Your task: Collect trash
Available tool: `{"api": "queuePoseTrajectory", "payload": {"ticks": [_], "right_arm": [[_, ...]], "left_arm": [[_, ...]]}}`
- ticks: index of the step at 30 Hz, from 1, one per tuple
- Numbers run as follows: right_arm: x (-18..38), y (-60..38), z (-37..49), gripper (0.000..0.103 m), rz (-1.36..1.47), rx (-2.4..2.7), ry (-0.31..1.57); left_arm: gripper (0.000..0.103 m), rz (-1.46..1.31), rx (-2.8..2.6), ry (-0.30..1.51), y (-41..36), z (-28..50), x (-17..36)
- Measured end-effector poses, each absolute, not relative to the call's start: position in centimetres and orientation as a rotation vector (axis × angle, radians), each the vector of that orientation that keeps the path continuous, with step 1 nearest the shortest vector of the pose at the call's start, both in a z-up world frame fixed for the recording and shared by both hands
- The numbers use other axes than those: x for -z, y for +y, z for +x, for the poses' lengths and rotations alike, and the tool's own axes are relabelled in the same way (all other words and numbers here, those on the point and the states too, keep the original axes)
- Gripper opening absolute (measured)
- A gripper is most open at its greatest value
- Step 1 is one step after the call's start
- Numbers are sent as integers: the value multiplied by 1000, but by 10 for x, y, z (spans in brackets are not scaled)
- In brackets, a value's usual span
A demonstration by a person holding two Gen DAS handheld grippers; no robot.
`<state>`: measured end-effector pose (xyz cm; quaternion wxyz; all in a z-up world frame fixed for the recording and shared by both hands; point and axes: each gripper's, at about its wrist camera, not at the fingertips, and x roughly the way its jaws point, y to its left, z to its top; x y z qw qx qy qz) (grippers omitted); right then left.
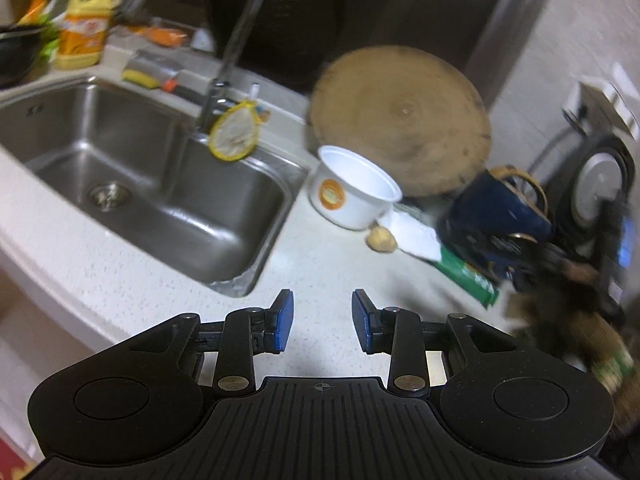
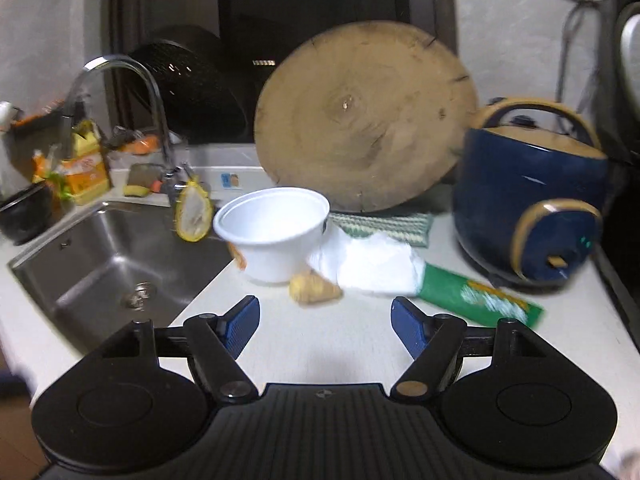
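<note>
A white disposable bowl (image 1: 354,190) (image 2: 276,232) stands on the white counter right of the sink. Next to it lie a small tan lump (image 1: 382,239) (image 2: 314,288), a crumpled white tissue (image 1: 414,232) (image 2: 372,264) and a green wrapper (image 1: 466,276) (image 2: 480,298). My left gripper (image 1: 322,322) is open and empty above bare counter, short of the bowl. My right gripper (image 2: 324,322) is open and empty, just in front of the tan lump and tissue.
A steel sink (image 1: 132,184) (image 2: 100,264) with a tall tap (image 1: 236,48) is at the left. A round wooden board (image 1: 400,120) (image 2: 364,116) leans at the back. A blue cooker (image 2: 532,196) (image 1: 496,216) stands right. A yellow bottle (image 1: 82,32) and sponge (image 1: 140,76) sit behind the sink.
</note>
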<state>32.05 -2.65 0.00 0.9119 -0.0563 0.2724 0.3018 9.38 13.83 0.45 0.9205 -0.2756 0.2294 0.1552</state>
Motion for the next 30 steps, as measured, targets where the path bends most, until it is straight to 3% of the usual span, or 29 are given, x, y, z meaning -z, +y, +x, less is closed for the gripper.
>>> {"api": "queuePoseTrajectory", "payload": {"ticks": [11,12,16,22,30], "right_arm": [[29,82,444,73,-96,-475,680],[33,81,449,70,-85,-484,705],[41,65,450,21,-63,-617,816],[27,29,404,9,-50,-810,792],[22,-3,348,7,-13,-967,885]], "left_arm": [[36,-619,-478,398,150,79,-5],[36,-622,-481,400,152,82,-6],[36,-617,-472,426,157,99,-5],[36,-597,-388,483,160,135,0],[36,-552,-407,433,171,160,-7]]}}
